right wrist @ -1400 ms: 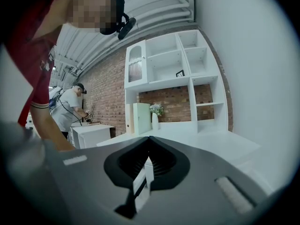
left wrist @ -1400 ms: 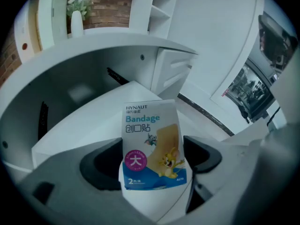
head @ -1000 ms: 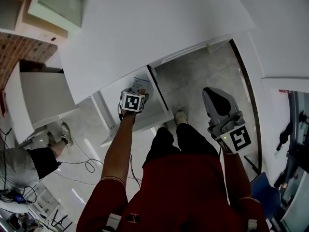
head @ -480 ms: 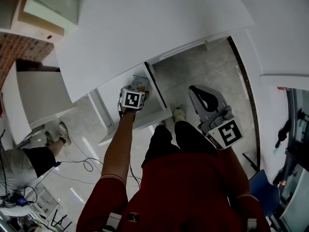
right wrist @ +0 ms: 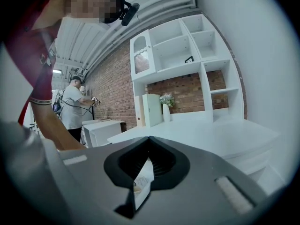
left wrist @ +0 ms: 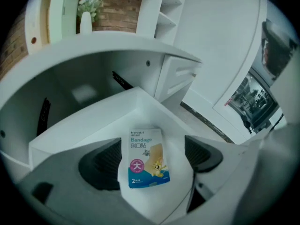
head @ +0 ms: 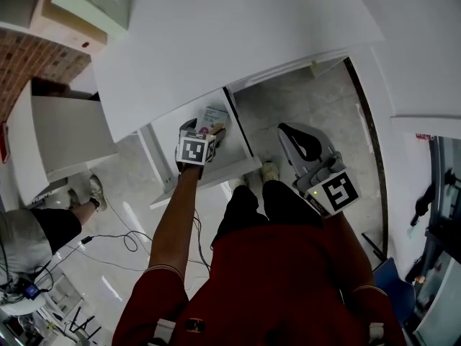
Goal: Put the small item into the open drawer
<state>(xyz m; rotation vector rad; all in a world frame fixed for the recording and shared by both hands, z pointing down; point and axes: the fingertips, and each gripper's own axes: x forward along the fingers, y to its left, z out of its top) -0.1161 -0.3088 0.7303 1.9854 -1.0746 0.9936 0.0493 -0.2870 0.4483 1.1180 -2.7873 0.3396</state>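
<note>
A small bandage box (left wrist: 145, 158), white and blue with a cartoon print, lies flat on the floor of the open white drawer (left wrist: 93, 121). My left gripper (left wrist: 151, 159) is open, its dark pads standing wide on either side of the box without touching it. From above, the box (head: 211, 120) shows just past the left gripper (head: 204, 130) inside the drawer (head: 223, 163), under the desk top (head: 216, 34). My right gripper (head: 295, 137) hangs by my right leg, away from the drawer. Its jaws (right wrist: 143, 172) are shut, with a thin white printed slip showing between the pads.
Another person's leg and shoe (head: 94, 193) stand at the left beside a white cabinet (head: 57, 143). Cables (head: 130, 244) trail over the floor. My own shoe (head: 269, 171) is just in front of the drawer. A blue seat (head: 389, 272) is at the lower right.
The bandage box now shows further clear of the left gripper's tip inside the drawer. My right gripper has drifted left and closer to my leg.
</note>
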